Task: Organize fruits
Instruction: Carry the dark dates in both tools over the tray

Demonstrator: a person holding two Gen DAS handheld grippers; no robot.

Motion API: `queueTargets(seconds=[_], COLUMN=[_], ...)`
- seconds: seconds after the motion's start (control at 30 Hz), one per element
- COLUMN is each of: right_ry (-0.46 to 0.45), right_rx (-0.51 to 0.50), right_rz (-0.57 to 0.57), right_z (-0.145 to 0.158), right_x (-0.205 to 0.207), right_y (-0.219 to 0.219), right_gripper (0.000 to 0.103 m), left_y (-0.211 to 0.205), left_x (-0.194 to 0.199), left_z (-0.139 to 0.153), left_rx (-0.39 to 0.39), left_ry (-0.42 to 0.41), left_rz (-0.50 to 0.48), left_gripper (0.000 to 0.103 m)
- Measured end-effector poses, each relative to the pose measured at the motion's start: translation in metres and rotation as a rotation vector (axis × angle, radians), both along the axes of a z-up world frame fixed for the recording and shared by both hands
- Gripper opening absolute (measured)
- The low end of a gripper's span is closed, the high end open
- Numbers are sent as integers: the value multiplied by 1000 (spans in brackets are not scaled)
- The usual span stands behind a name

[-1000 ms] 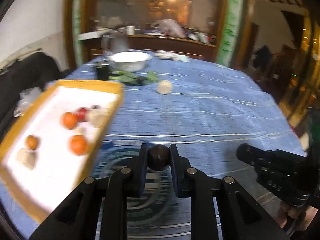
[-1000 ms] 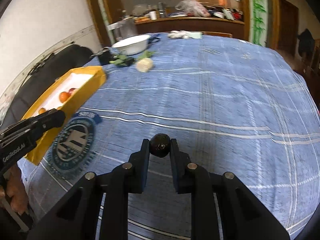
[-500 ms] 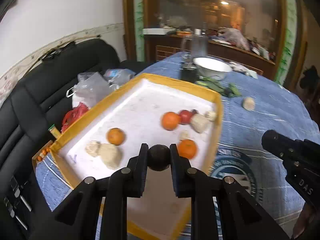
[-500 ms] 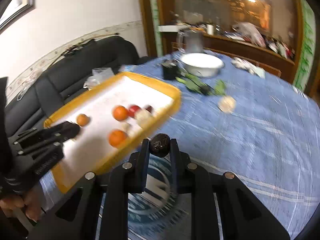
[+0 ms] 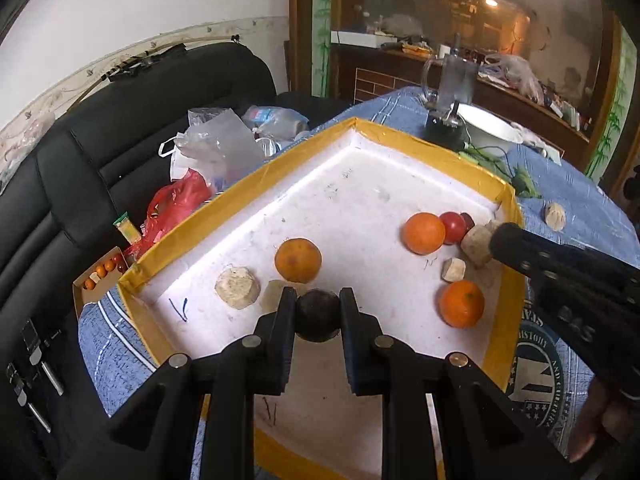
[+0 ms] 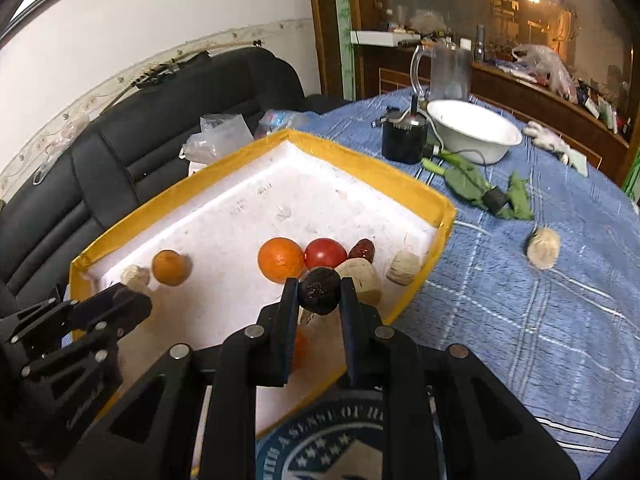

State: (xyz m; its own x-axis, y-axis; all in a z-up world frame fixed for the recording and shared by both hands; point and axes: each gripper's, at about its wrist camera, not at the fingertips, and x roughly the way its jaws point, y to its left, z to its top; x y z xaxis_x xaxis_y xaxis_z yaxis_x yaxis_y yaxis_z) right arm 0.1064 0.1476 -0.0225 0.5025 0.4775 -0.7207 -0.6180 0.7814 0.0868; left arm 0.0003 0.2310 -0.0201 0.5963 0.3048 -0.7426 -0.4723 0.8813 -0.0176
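- Our left gripper [image 5: 318, 314] has its jaws pinching a dark round fruit [image 5: 317, 315], held above the near part of the white tray [image 5: 352, 184].
- Our right gripper [image 6: 319, 295] has its jaws pinching a second dark fruit, wrinkled [image 6: 320, 290], held over the tray's right side, close to its yellow rim [image 6: 438, 240].
- The tray sits on the tabletop [image 6: 540, 312], which is covered by a blue striped cloth, with a black sofa [image 5: 100, 128] beyond its left side.
- In the tray we see three oranges: one toward the left [image 5: 298, 260], one in the middle [image 5: 424, 233], and one nearer the right rim [image 5: 461, 303].
- A red tomato [image 6: 325, 254] touches the middle orange, and a small dark red fruit [image 6: 362, 249] lies just beside the tomato.
- Several pale beige chunks lie in the tray; one [image 5: 237, 292] is near the left orange.
- Another beige chunk [image 6: 543, 253] lies on the cloth outside the tray, well apart from it.
- Farther back stand a white bowl [image 6: 474, 134], a black container [image 6: 404, 140] and some green leaves [image 6: 472, 184].
- In the left wrist view, the right gripper's body reaches in from the right over the tray's rim.
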Motion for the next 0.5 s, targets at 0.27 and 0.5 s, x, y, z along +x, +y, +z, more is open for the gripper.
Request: queueTargets(seconds=[0.27,0.5], right_ry=[15,-1], right_rx=[5,-7], right_rz=[0,-9], right_z=[-8,-7], right_x=[15,18], right_y=[12,14], right_gripper=[22,51], left_y=[0,4], left_x=[5,9], left_z=[0,3], left_rx=[16,14], left_ry=[-4,-15], left_rz=[-3,18], left_gripper=[20,43])
